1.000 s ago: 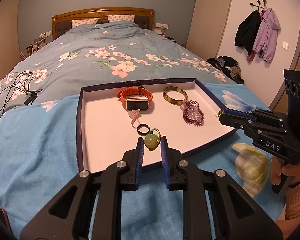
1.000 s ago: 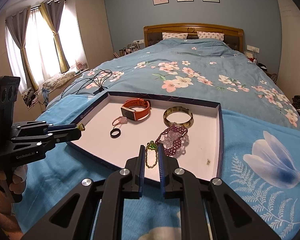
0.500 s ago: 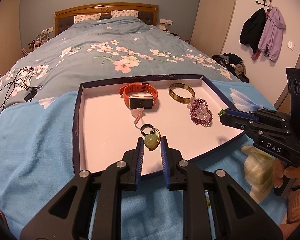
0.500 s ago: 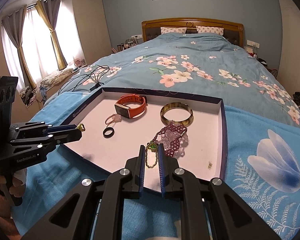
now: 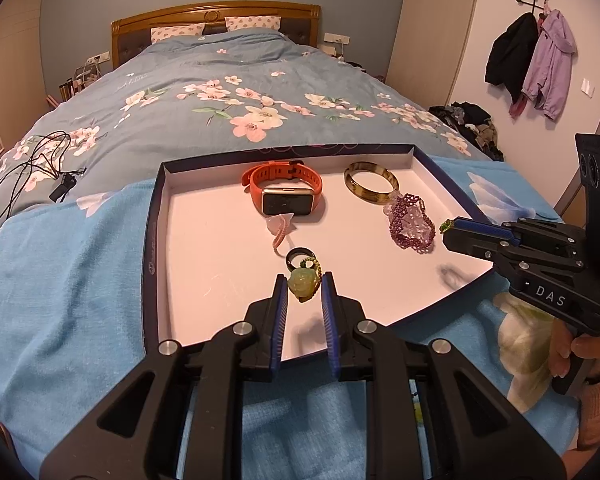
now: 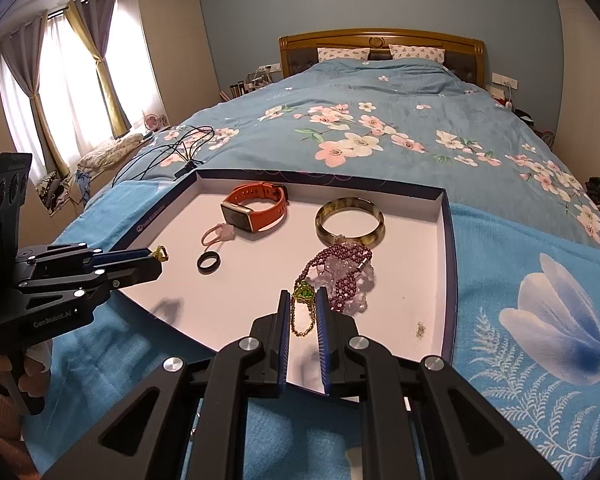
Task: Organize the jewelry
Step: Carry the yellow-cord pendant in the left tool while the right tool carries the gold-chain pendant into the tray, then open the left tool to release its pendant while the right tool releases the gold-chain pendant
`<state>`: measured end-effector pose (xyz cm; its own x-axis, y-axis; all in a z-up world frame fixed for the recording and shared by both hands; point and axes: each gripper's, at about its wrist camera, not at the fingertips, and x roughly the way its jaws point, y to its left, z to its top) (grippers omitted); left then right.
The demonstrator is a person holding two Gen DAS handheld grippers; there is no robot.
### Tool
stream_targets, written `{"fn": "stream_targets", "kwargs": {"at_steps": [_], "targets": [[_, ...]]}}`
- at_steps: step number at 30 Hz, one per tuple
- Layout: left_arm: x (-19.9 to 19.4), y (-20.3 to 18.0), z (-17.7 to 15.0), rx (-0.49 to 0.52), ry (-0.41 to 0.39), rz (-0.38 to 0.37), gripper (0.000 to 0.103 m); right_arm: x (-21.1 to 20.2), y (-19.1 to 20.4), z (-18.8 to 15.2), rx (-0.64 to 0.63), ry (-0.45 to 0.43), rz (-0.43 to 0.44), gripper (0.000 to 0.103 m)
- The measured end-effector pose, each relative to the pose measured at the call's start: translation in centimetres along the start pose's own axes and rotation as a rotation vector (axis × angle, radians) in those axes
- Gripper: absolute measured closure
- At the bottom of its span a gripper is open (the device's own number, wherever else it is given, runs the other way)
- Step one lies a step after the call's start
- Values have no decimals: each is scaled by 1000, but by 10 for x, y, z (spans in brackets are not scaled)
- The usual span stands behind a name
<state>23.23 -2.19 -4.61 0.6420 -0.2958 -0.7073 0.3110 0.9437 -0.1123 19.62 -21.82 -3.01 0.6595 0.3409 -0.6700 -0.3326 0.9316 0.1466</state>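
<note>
My left gripper [image 5: 303,282] is shut on a pale green jade pendant [image 5: 300,285], held just above the near part of the white tray [image 5: 152,240]. In the right wrist view my right gripper [image 6: 303,298] is shut on a small green pendant [image 6: 304,293] whose gold chain [image 6: 300,322] dangles over the tray's [image 6: 448,264] near edge. Each gripper also shows in the other's view, the right gripper [image 5: 448,227] at the right and the left gripper [image 6: 156,256] at the left. An orange watch [image 5: 284,190], amber bangle [image 5: 364,196], purple bead bracelet [image 5: 412,228], pink charm [image 5: 280,226] and black ring [image 5: 290,260] lie in the tray.
The tray rests on a light blue blanket [image 5: 60,280] at the foot of a floral bed [image 5: 240,92]. Black cables [image 5: 40,160] lie on the bed to the left. Coats [image 5: 532,60] hang on the right wall above a clothes pile [image 5: 472,120]. A hand [image 5: 568,356] grips the right handle.
Both grippers keep their hold and stay over the tray's near edge. The views have drifted only slightly.
</note>
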Motion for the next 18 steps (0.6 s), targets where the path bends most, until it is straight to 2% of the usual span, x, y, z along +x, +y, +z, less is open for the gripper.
{"fn": "stream_targets", "kwargs": {"at_steps": [18], "targets": [[22,-1,4,-4,44,3,85,20,-3,1,15,64,-16,91]]}}
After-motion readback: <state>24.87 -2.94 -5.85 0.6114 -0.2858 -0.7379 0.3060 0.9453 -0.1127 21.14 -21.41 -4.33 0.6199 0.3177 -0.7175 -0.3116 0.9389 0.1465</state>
